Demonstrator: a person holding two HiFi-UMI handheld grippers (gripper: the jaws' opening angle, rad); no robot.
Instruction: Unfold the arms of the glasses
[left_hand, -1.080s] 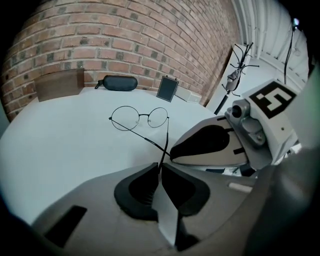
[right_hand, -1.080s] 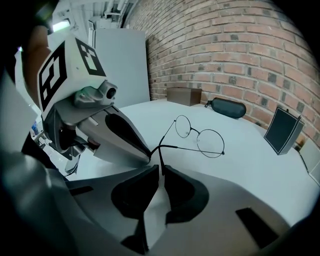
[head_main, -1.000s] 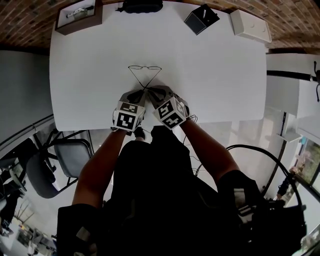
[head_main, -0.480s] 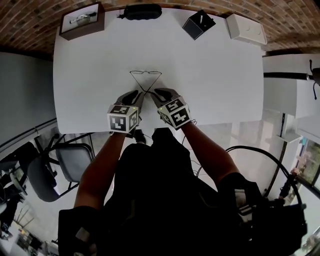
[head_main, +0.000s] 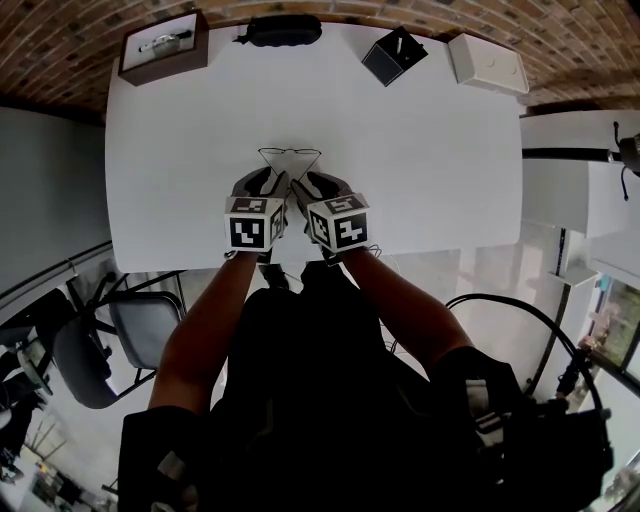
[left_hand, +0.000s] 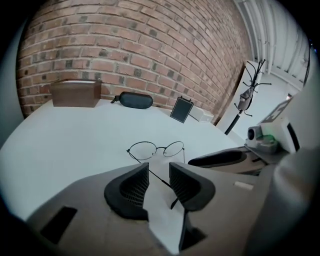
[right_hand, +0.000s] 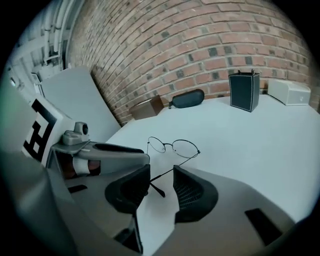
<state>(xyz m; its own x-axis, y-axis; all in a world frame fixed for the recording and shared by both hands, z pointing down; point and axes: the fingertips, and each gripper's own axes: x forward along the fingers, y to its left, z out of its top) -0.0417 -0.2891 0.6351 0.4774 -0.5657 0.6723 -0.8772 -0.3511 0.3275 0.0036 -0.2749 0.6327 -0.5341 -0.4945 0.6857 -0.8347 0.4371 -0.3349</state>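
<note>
The glasses (left_hand: 156, 149) were laid near the desk's (head_main: 430, 150) middle. The left gripper (left_hand: 159, 182) and right gripper (right_hand: 161, 187) had just been spread, a temple left loose between each one's jaws.

From my end the far side of the room is a red brick wall (left_hand: 125, 45) that runs the whole width behind a big white table (head_main: 440, 150). Along the table's far edge sit a brown wooden box (head_main: 160, 42), a black case (head_main: 284, 28), a small black box (head_main: 395, 55) and a white box (head_main: 488, 62). The floor (head_main: 50, 190) looks dark grey. A grey office chair (head_main: 85, 345) is parked off the near left corner, and a black coat stand (left_hand: 250, 85) is over by the white wall on the right. The light is pretty even and soft, with no harsh shadows.
</note>
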